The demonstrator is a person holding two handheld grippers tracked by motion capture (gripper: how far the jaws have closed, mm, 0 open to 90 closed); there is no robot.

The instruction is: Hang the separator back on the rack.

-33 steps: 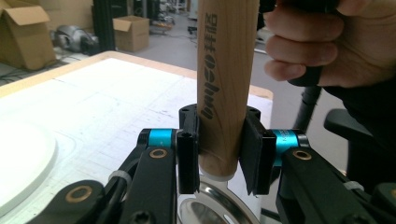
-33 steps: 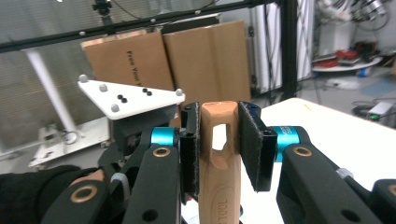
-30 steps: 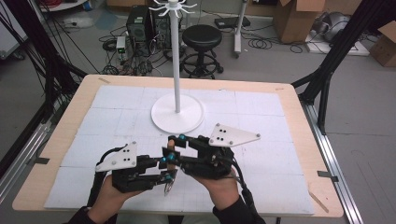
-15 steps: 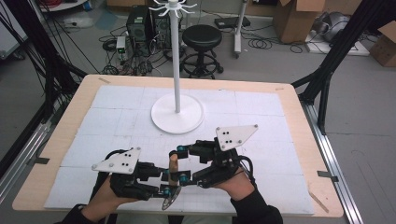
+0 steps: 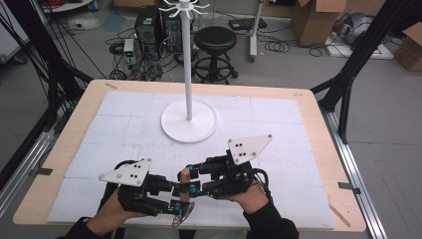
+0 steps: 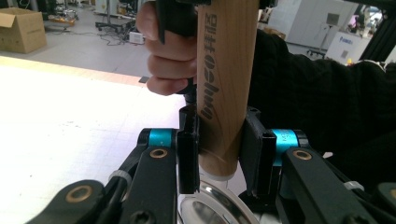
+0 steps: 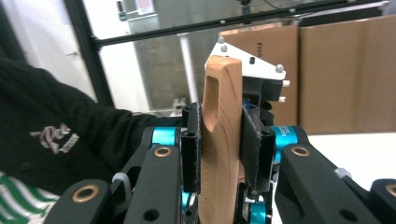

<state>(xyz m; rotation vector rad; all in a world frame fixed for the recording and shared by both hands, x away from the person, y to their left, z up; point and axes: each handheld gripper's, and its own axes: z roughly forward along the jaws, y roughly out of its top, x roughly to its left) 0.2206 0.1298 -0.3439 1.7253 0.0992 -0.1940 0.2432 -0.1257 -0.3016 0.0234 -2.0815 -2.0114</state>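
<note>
A utensil with a wooden handle (image 5: 185, 177) and a round metal head (image 5: 182, 215) is held near the table's front edge. My left gripper (image 5: 174, 198) is shut on the handle's lower part, just above the metal head (image 6: 212, 210). My right gripper (image 5: 189, 183) is shut on the upper part of the handle (image 7: 222, 140), where a hanging slot is cut. In the left gripper view the handle (image 6: 219, 93) stands upright between the jaws, with the person's other hand (image 6: 168, 60) behind it.
A white stand (image 5: 188, 64) with hooks on top rises from a round base (image 5: 189, 122) at the table's middle back. White paper (image 5: 278, 124) covers the wooden table (image 5: 321, 129). A stool, boxes and cables lie on the floor beyond.
Both hands have drawn back toward the front edge with the utensil. The metal head has dropped lower and the right gripper's plate has shifted right.
</note>
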